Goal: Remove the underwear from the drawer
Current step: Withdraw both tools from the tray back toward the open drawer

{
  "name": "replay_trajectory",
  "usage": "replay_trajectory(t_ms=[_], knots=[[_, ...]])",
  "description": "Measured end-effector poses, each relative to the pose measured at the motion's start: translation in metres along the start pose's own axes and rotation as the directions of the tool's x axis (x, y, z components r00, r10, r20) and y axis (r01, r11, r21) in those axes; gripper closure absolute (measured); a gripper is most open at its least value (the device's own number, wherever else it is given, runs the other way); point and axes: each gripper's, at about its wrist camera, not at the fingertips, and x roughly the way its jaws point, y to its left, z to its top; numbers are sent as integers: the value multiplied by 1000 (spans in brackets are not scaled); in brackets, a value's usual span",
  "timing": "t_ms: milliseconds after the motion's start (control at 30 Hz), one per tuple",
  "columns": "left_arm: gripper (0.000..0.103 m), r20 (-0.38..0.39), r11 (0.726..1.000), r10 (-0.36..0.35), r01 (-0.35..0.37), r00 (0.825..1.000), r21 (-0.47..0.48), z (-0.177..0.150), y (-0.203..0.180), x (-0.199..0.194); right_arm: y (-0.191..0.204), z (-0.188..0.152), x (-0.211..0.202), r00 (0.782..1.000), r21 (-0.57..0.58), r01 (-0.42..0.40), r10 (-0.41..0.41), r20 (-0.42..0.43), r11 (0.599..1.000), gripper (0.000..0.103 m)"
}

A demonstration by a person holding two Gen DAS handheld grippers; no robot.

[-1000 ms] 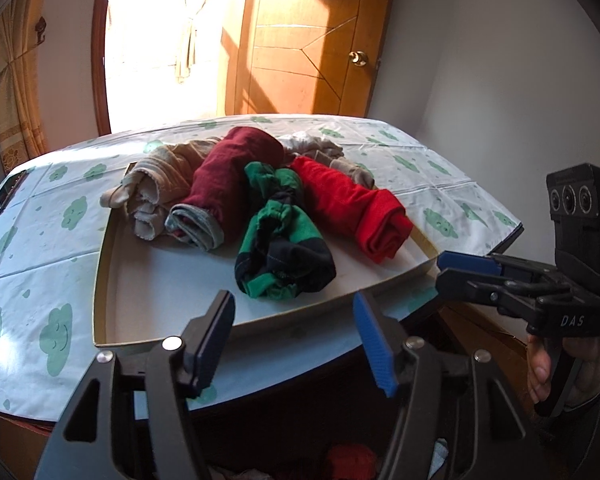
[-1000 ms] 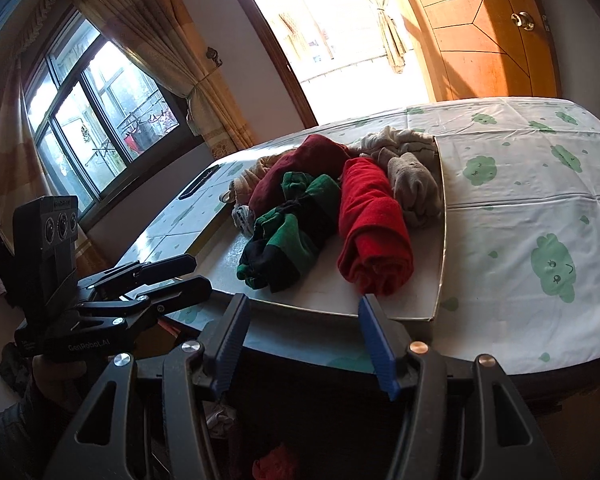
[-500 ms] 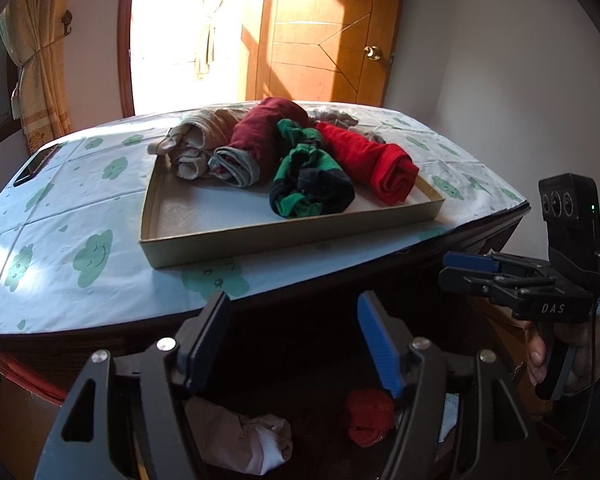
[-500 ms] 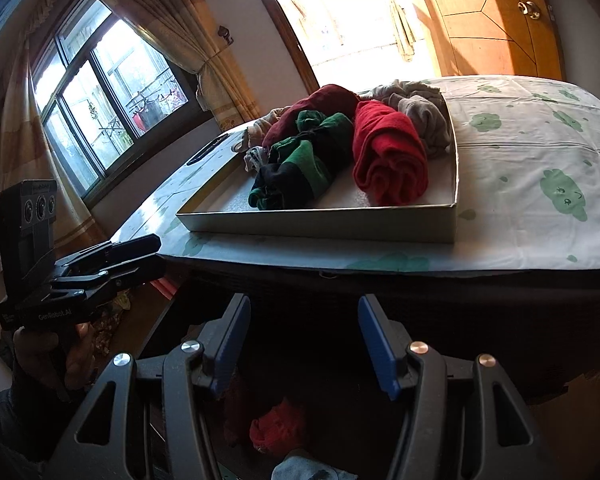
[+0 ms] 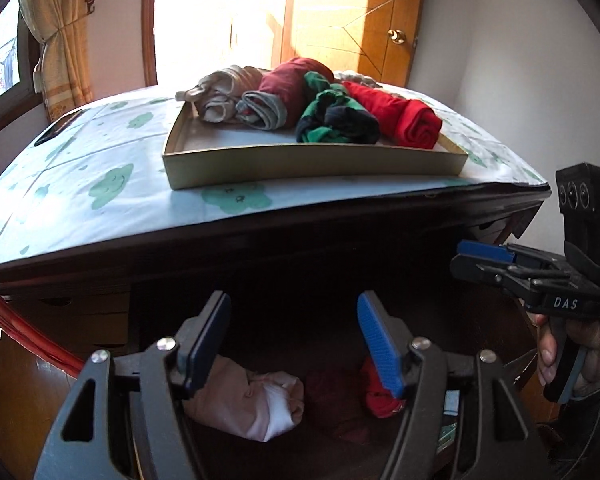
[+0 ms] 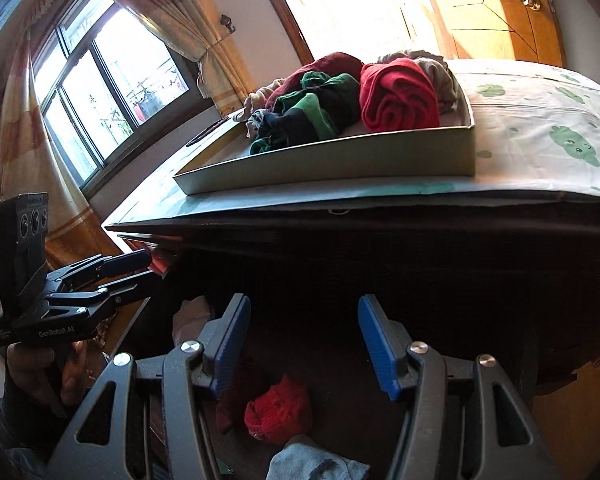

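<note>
Table (image 5: 80,184) with a pale cloth printed in green cloud faces fills the upper half of both views. Its far-left corner is cut by the fisheye rim. A dark flat object (image 5: 58,130) lies near the left edge; too foreshortened to identify.

Open drawer (image 5: 300,360) below the tabletop is in deep shadow. Its walls and floor are hard to make out, and its lower part is hidden behind the gripper bodies.

Shallow cardboard tray (image 5: 312,162) on the cloth, near the table's front edge. It holds rolled underwear: a beige roll (image 5: 220,94), a maroon roll with grey waistband (image 5: 276,96), a green-and-navy striped roll (image 5: 332,120), a red roll (image 5: 404,118). A greyish piece (image 6: 440,72) behind the red one is mostly hidden.

In the drawer, left wrist view: pink-and-white roll (image 5: 252,404), partly covered by the left finger; a dark maroon item (image 5: 336,404), barely separable from shadow; a red piece (image 5: 380,392), half hidden by the right finger. Right wrist view: a red bundle (image 6: 278,410) and a grey-blue cloth (image 6: 316,466) cut off at the bottom edge.

Left gripper (image 5: 294,346): jaws spread, nothing between them, hanging over the drawer contents without touching. Right gripper (image 6: 304,346): jaws likewise spread and empty, above the red bundle.

Hands: the right hand (image 5: 568,356) shows only fingers wrapped on the handle; the left hand (image 6: 48,372) is partly behind its handle.

Legible writing: "DAS" on the right gripper's body in the left wrist view; "GenRobot.AI" on the left gripper's body in the right wrist view. Smaller print beside it unreadable.
</note>
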Motion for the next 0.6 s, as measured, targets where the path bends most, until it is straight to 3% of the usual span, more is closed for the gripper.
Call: replay_trajectory(t_ms=[200,300,600], knots=[[36,-13,1000,17,-17,1000,-3,-9,2,2,-1,-6,4,1000,-1,8,-8,-11,1000,44],[29,-30,999,34,-34,999,-2,-14,5,5,2,-7,6,1000,-13,10,-11,-21,1000,44],[27,-71,999,43,-43,997,-2,-22,12,12,24,-8,23,995,-116,11,-22,-95,993,44]])
